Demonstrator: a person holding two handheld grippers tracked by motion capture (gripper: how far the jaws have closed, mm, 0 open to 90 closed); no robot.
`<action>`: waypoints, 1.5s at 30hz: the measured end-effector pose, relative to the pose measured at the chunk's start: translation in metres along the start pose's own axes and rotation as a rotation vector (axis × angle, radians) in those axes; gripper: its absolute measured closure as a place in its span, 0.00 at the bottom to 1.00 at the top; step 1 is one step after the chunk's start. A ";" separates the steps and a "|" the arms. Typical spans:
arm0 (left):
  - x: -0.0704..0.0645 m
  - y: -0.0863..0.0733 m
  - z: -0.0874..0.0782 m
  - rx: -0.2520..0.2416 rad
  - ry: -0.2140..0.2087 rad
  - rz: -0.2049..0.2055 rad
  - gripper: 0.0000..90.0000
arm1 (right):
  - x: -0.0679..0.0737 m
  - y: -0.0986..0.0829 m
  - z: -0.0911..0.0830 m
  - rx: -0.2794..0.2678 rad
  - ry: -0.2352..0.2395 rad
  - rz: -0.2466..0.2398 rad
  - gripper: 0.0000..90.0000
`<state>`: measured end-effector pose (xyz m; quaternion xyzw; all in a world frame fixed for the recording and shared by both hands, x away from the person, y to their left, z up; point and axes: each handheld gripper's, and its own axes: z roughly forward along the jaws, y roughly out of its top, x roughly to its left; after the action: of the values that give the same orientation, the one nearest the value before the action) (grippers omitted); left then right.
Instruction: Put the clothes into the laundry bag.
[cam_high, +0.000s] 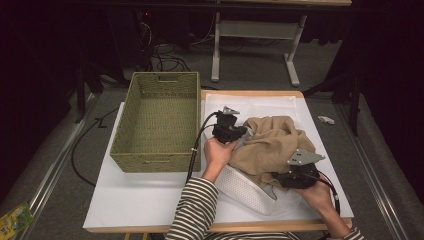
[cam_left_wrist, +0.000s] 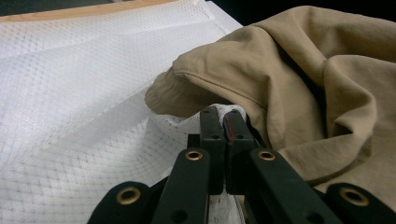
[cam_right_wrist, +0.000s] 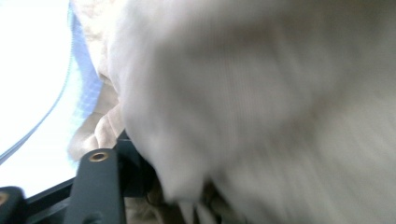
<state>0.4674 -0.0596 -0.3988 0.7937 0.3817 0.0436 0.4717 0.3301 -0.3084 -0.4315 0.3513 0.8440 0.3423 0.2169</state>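
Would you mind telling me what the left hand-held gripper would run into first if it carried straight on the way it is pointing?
Most likely the tan garment. The left hand-held gripper is shut on a fold of the white mesh bag, and the garment's hem bulges right beyond its tips, though the depth between them is hard to judge.

No legible text, label or number anywhere.

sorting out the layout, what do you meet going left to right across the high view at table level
woven basket → left gripper → tan garment → right gripper
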 end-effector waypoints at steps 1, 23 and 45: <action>0.000 0.000 0.000 -0.002 0.002 -0.001 0.99 | 0.000 -0.001 -0.003 -0.008 0.000 -0.001 0.38; 0.004 -0.005 0.002 0.009 0.009 -0.007 0.99 | -0.002 0.007 -0.072 -0.250 -0.019 0.042 0.42; 0.008 -0.010 0.000 0.006 0.011 -0.015 0.99 | -0.003 0.015 -0.099 -0.311 0.052 0.024 0.59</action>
<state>0.4674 -0.0516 -0.4086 0.7919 0.3901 0.0432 0.4678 0.2783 -0.3450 -0.3540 0.3145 0.7818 0.4806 0.2425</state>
